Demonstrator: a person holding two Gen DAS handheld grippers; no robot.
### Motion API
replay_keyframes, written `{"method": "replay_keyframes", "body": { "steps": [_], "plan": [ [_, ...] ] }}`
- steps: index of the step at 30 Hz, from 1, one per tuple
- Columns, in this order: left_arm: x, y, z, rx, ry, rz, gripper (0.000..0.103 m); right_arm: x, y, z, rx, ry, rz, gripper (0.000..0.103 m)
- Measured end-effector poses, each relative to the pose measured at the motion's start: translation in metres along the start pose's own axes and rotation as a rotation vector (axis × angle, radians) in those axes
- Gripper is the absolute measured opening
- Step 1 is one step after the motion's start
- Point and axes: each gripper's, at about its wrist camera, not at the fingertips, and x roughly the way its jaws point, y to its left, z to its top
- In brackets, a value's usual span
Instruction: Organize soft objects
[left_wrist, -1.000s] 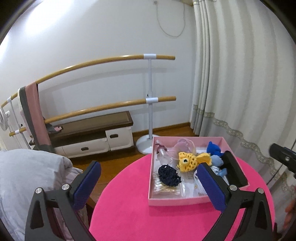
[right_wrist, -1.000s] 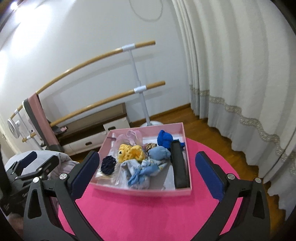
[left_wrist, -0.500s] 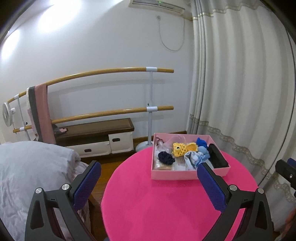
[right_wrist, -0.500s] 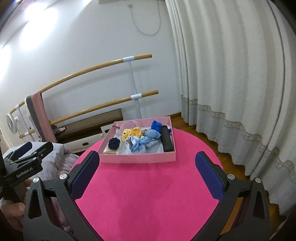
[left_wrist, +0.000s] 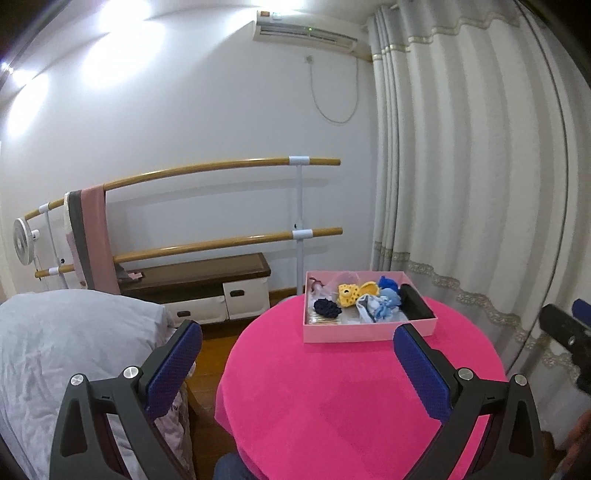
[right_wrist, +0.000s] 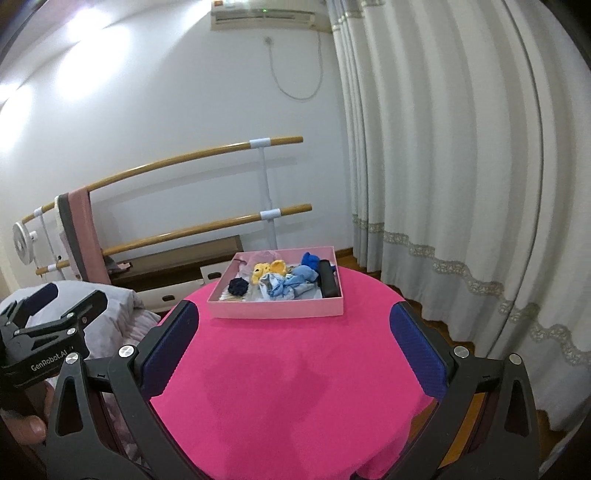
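Observation:
A pink box (left_wrist: 369, 334) (right_wrist: 277, 309) stands at the far side of a round pink table (left_wrist: 332, 398) (right_wrist: 288, 387). In it lie a yellow knitted toy (left_wrist: 351, 293) (right_wrist: 266, 270), a dark navy knitted piece (left_wrist: 327, 307) (right_wrist: 238, 286), light blue cloth (left_wrist: 380, 306) (right_wrist: 291, 286), a bright blue soft piece (left_wrist: 388, 283) (right_wrist: 310, 260) and a black case (left_wrist: 415, 307) (right_wrist: 328, 282). My left gripper (left_wrist: 297, 365) is open and empty, held well back from the box. My right gripper (right_wrist: 293, 347) is open and empty, also back from it.
A bed with grey bedding (left_wrist: 66, 343) is left of the table. A ballet barre (left_wrist: 221, 168) with a pink towel (left_wrist: 94, 236) and a low bench (left_wrist: 199, 280) stand at the wall. White curtains (left_wrist: 480, 184) hang at the right.
Both grippers have pulled back and up from the box, so it looks smaller and farther away. Both stay open and empty.

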Motion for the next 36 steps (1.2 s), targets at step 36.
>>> {"method": "replay_keyframes", "body": {
  "steps": [36],
  "plan": [
    [-0.040,0.008,0.003,-0.011,0.001,-0.002,0.103,-0.019,0.016,-0.014,-0.032,-0.018,0.018,0.103]
  ]
}}
